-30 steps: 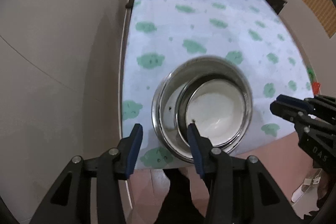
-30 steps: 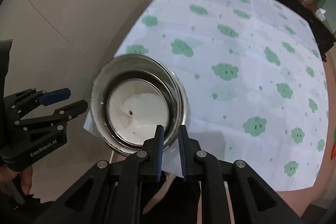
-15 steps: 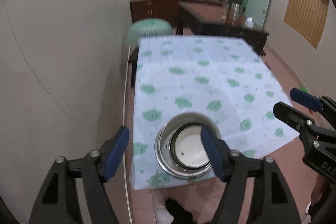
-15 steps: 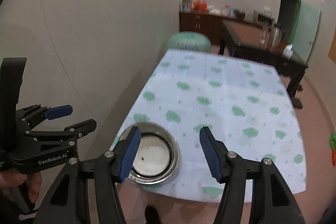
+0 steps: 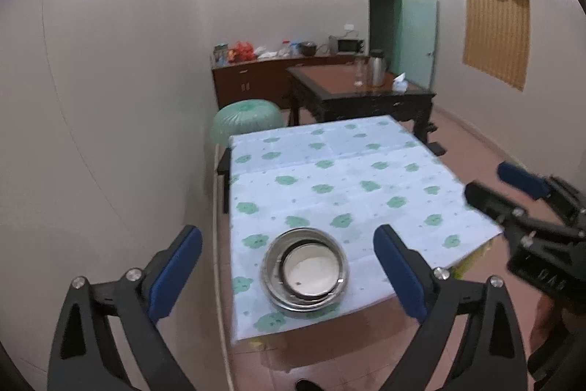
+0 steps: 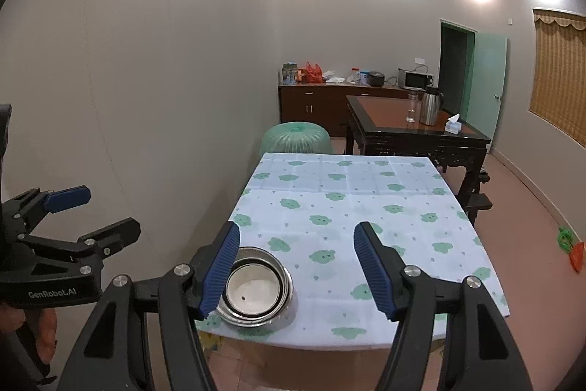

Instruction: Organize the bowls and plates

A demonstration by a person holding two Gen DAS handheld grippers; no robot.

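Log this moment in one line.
left claw: opening, empty | right claw: opening, empty | nested bowls: on table, near corner

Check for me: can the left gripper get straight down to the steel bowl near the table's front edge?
Probably yes. The left gripper hangs above the steel bowl with its jaws opening and nothing between them. The right gripper is off to the side, and the tablecloth around the bowl is bare.
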